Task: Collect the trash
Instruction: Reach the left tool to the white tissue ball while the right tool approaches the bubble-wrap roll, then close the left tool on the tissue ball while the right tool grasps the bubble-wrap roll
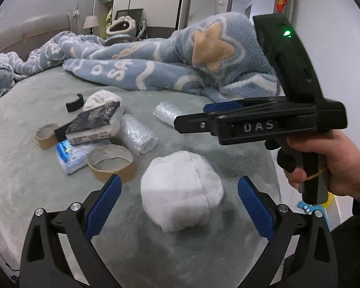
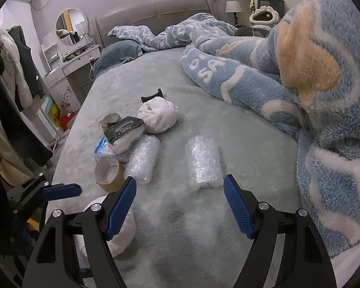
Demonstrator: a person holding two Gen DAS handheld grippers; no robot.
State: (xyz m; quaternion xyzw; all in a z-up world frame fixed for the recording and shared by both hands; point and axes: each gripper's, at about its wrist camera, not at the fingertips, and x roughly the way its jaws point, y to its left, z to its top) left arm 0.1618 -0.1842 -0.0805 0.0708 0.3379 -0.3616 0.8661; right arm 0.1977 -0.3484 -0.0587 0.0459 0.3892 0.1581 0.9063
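Note:
Trash lies on a grey-green bed (image 1: pixel 19 168). It includes two bubble-wrap rolls (image 2: pixel 202 163) (image 2: pixel 142 160), two cardboard tape cores (image 2: pixel 108 172) (image 2: pixel 110 120) and a blue tissue pack (image 2: pixel 102 148). My left gripper (image 1: pixel 179 181) is open around a white fluffy ball (image 1: pixel 180 196), and its blue pads stand clear of the ball on both sides. My right gripper (image 2: pixel 180 182) is open just short of the nearer bubble-wrap roll, with nothing between its fingers. In the left wrist view it (image 1: pixel 194 116) hovers over that roll (image 1: pixel 165 114), held by a hand (image 1: pixel 336 165).
A second white fluffy ball (image 2: pixel 158 115), a black-and-white book (image 2: pixel 124 132) and a black clip (image 2: pixel 152 96) lie among the trash. A rumpled blue blanket (image 2: pixel 324 96) covers the right side of the bed. The bed's edge (image 1: pixel 277 180) drops off by the hand.

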